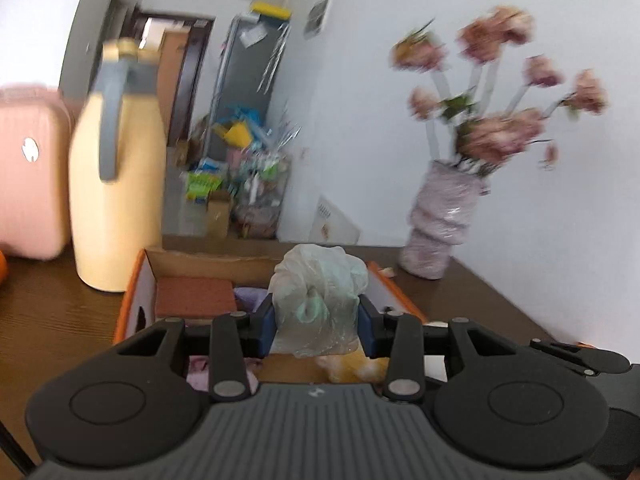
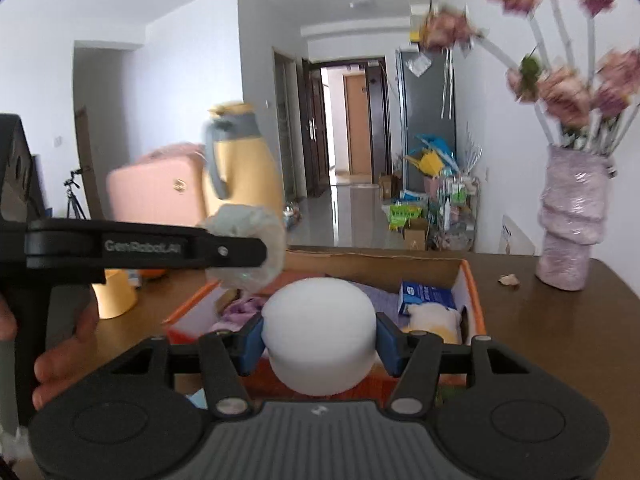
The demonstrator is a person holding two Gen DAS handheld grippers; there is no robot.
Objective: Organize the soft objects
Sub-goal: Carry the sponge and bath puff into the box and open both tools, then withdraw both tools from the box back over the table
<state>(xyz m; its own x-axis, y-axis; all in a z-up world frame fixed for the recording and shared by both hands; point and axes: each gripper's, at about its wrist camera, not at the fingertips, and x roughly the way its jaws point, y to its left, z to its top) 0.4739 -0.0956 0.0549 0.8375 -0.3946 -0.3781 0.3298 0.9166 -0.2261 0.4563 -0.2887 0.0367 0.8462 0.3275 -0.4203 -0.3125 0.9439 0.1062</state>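
A: Two soft things are up off the wooden table (image 2: 560, 320) at once. Start with the cardboard box (image 1: 208, 258); from the left wrist it fills the middle, with the yellow jug (image 1: 118, 184) at ten o'clock and the flower vase (image 1: 440, 220) at two o'clock.

B: And the white foam round (image 2: 320, 336)?

A: The right gripper (image 2: 320, 344) is clamped on it, blue pads pressing its flanks at nine and three o'clock. It hangs above the box's near end. I'd judge it feather-light and springy, so a squeeze across the widest part suits it; harder pressure would only dent it.

B: The left one?

A: The left gripper (image 1: 316, 320) is closed on a crumpled plastic bag bundle (image 1: 318, 292), held over the box. From the right wrist that bundle shows at ten o'clock. It looks weightless, crinkly and slippery, likely to slide or spring loose unless pinched through its bunched middle, as here.

B: Anything already inside?

A: A purple cloth (image 2: 240, 306), a blue packet (image 2: 426, 296) at one o'clock, and a small cream plush (image 2: 434, 320) beside it.
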